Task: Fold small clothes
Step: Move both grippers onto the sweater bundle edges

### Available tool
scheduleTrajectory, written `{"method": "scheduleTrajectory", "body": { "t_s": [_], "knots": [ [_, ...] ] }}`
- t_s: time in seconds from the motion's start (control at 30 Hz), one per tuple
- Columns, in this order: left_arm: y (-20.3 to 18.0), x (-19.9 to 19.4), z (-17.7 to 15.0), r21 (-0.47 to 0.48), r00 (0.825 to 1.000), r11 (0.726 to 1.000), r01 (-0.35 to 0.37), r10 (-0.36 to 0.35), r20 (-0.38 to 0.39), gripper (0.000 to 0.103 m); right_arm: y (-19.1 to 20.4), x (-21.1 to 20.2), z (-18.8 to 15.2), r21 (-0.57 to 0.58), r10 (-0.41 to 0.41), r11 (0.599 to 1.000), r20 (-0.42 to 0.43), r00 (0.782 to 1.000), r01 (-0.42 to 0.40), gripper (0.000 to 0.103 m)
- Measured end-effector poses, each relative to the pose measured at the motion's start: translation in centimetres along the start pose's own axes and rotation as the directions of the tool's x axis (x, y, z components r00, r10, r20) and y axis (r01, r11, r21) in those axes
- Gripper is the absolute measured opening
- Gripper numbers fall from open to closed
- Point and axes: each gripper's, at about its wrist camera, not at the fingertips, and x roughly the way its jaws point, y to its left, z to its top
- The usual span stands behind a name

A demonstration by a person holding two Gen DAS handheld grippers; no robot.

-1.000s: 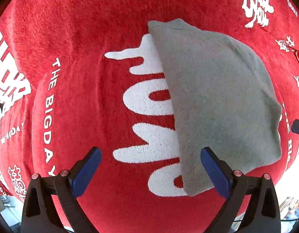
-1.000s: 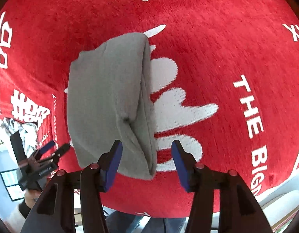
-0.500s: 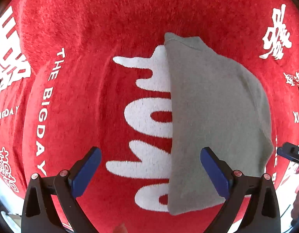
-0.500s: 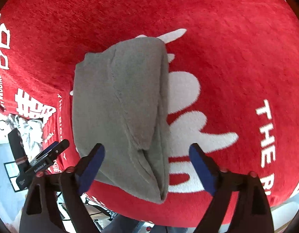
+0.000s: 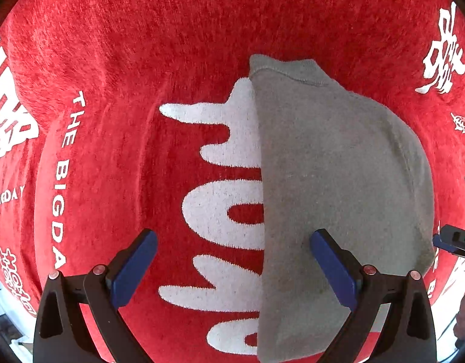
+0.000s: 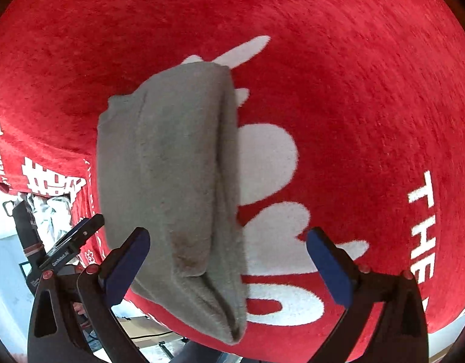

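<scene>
A small grey garment lies folded into a long flat bundle on the red cloth with white lettering. In the left wrist view my left gripper is open and empty above the cloth, its right finger over the garment's near edge. In the right wrist view the garment shows its layered folded edge on the right side. My right gripper is open and empty, with the garment's near end between its fingers, not gripped.
The red cloth covers the table and hangs over the near edge. The left gripper's tip shows at the lower left of the right wrist view. Crumpled white stuff lies below the table edge there.
My right gripper has opened wide and drawn back from the garment's near end. The left gripper has stayed open and shifted slightly, so the garment sits lower in its view.
</scene>
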Motion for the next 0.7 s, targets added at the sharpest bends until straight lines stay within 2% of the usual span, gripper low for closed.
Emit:
{"method": "scheduleTrajectory", "body": {
  "t_s": [0.17,0.27,0.37,0.43,0.57,0.7],
  "knots": [
    [0.1,0.5,0.3,0.003,1.000,1.000,0.024,-0.024,-0.005,0.102,-0.4,0.1,0.2,0.003,-0.015,1.000,-0.005,1.000,0.015,0.103],
    [0.5,0.9,0.9,0.021,0.997,0.997,0.074,-0.074,-0.018,0.102,-0.7,-0.1,0.4,0.005,-0.013,1.000,0.003,1.000,0.013,0.103],
    [1.1,1.5,1.6,0.013,0.980,0.980,0.196,-0.196,-0.045,0.102,-0.9,-0.4,0.7,-0.007,0.052,0.999,0.006,0.999,-0.052,0.103],
    [1.2,2.3,2.2,0.013,0.958,0.960,0.278,-0.276,-0.071,0.102,-1.0,-0.4,0.9,-0.015,0.115,0.993,-0.003,0.993,-0.115,0.103],
    [0.3,4.3,2.9,0.025,0.926,0.930,0.366,-0.361,-0.109,0.102,-1.1,0.6,1.6,-0.041,0.223,0.974,-0.034,0.974,-0.224,0.103],
    [-1.3,5.9,3.6,0.018,0.901,0.907,0.420,-0.414,-0.132,0.102,-1.0,2.2,2.7,-0.051,0.322,0.944,-0.073,0.944,-0.326,0.103]
  ]
}}
